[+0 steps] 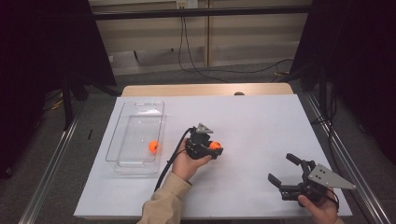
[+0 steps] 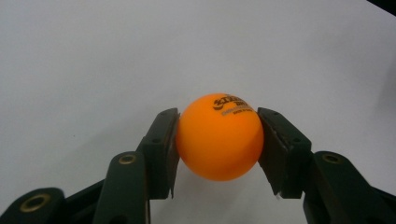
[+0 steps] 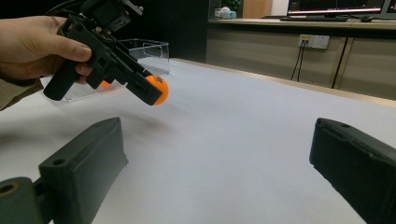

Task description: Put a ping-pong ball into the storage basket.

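My left gripper point(image 1: 215, 148) is shut on an orange ping-pong ball point(image 1: 215, 145), held a little above the white table near its middle. The left gripper view shows that ball point(image 2: 218, 137) squeezed between the two black jaws, black print on its top. A second orange ball point(image 1: 153, 146) lies inside the clear plastic box point(image 1: 122, 127) at the left. My right gripper point(image 1: 283, 169) stands open near the front right of the table, nothing between its jaws. From the right gripper view, the left gripper point(image 3: 152, 93) with its ball point(image 3: 159, 88) hangs ahead to the left.
A white sheet point(image 1: 261, 121) covers the table, whose wooden far edge point(image 1: 205, 89) shows behind it. Black curtains flank both sides. Cables trail on the floor beyond point(image 1: 196, 65). A counter with monitors point(image 3: 336, 9) stands in the background.
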The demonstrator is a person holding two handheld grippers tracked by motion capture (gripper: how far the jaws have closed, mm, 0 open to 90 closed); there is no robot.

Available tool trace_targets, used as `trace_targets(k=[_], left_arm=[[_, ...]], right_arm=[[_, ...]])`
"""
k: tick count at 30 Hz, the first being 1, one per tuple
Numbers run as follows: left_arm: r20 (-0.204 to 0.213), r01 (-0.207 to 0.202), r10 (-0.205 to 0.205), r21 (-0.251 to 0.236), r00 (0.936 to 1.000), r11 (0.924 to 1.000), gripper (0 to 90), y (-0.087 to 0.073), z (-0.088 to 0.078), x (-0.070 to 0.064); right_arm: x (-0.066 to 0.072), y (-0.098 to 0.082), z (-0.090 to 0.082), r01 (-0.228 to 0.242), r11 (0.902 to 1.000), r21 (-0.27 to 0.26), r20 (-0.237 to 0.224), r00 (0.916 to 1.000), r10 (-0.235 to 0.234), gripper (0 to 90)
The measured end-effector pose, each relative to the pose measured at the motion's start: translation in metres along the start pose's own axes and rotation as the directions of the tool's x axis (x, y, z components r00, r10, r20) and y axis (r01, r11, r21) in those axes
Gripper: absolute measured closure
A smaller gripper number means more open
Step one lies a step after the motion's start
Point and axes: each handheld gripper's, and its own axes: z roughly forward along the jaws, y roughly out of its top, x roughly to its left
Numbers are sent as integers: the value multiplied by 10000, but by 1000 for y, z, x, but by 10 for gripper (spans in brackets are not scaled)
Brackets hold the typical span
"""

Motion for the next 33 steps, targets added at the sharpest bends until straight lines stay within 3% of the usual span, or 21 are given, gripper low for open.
trace_targets(k=[24,33], left_arm=[[2,340,-340,-206,9994,9992,509,2,-16,8],[64,455,-455,-32,9989,9990,509,2,-17,8]], right_arm=[[0,0,1,-9,10000,4,-64,10000,9,30],[1,1,1,27,10000,-30,-26,10000,-27,30]])
